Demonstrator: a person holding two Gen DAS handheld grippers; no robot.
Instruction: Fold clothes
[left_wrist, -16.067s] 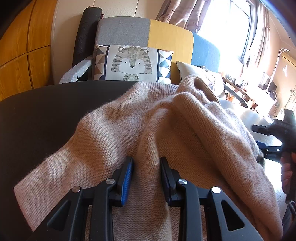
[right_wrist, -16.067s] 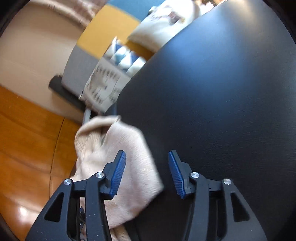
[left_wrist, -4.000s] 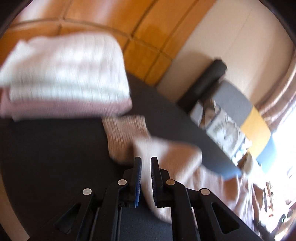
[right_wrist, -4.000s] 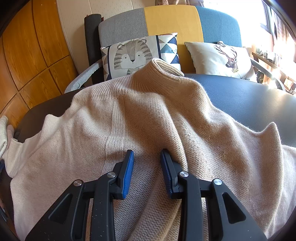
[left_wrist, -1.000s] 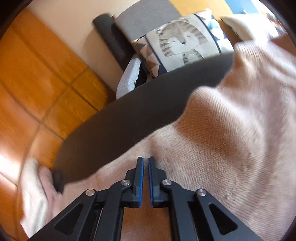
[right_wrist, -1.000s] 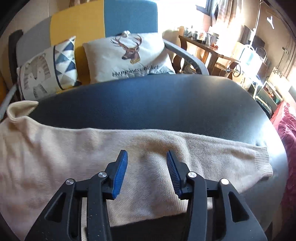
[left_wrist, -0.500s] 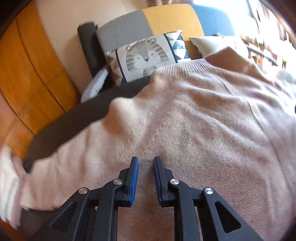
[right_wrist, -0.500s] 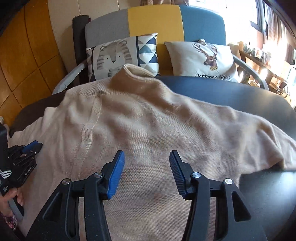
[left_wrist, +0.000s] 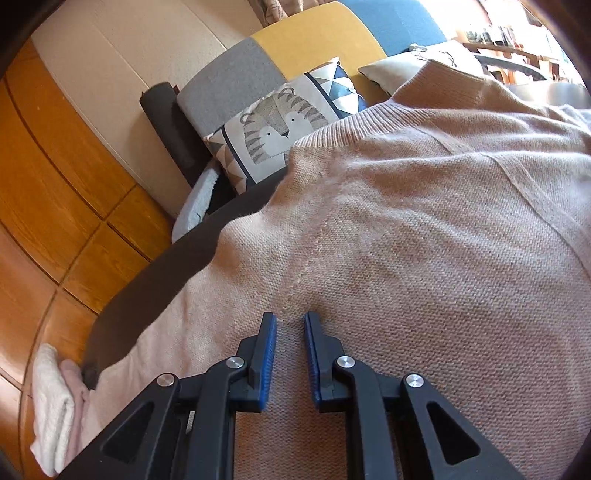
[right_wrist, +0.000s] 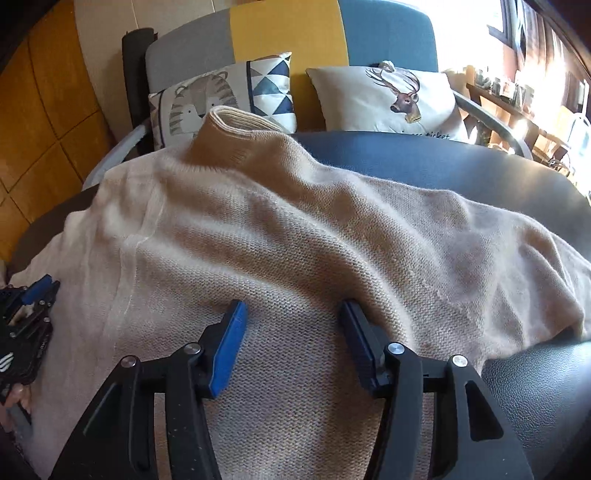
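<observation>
A beige knit turtleneck sweater (left_wrist: 406, 240) lies spread flat on the dark round table (left_wrist: 147, 295), collar (right_wrist: 236, 129) toward the sofa. My left gripper (left_wrist: 290, 321) hovers over the sweater's left shoulder seam, its jaws narrowly apart and closing, with no fabric pinched between them. In the right wrist view the sweater (right_wrist: 295, 229) fills the middle. My right gripper (right_wrist: 293, 310) is low over its body, jaws wide and opening, pads clear of the knit. The left gripper (right_wrist: 26, 306) shows at that view's left edge.
A folded stack of white and pink clothes (left_wrist: 51, 398) sits at the table's left edge. Behind the table (right_wrist: 480, 173) stands a sofa with a tiger cushion (right_wrist: 207, 99) and a deer cushion (right_wrist: 399, 99). Wooden panels line the left wall.
My left gripper, shut a second ago near the left sleeve, has opened and slid right over the shoulder. My right gripper swung from the right sleeve to the sweater's body, jaws slightly wider.
</observation>
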